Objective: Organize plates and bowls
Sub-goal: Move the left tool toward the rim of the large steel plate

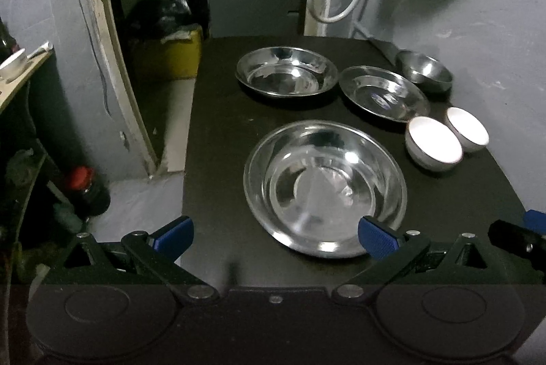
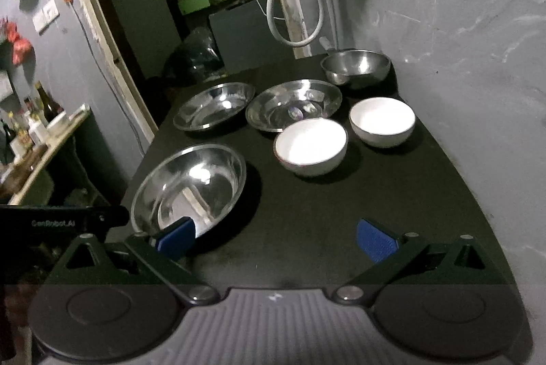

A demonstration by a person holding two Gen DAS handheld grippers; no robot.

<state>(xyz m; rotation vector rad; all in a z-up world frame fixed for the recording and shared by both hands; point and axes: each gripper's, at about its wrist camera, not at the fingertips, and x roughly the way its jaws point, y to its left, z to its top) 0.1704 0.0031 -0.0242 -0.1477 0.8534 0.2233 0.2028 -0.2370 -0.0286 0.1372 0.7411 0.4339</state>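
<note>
The near steel plate (image 1: 326,187) sits low in the centre of the left view, alone at the front of the black counter (image 1: 221,140), nothing stacked in it. That spot puts it first in reach of both claws, so it looks the likely base or first pick. Behind it, in the upper middle of the frame, lie two more steel plates: the left one (image 1: 286,75) and the right one (image 1: 384,92), side by side and almost touching at the rims. At the upper right stands a steel bowl (image 1: 425,70), close to the wall. Two white bowls (image 1: 433,141) sit together at the right, rims nearly touching, just beyond the near plate.

Everything is laid out singly and upright, like with like, which suits nesting plates into plates and bowls into bowls; no nesting is done yet.

The left claw (image 1: 274,233) hangs over the counter's front edge, fingers wide apart and empty, its right pad over the near plate's rim. The right claw (image 2: 276,237) is likewise spread and empty, its left pad at the same plate's near rim.
</note>
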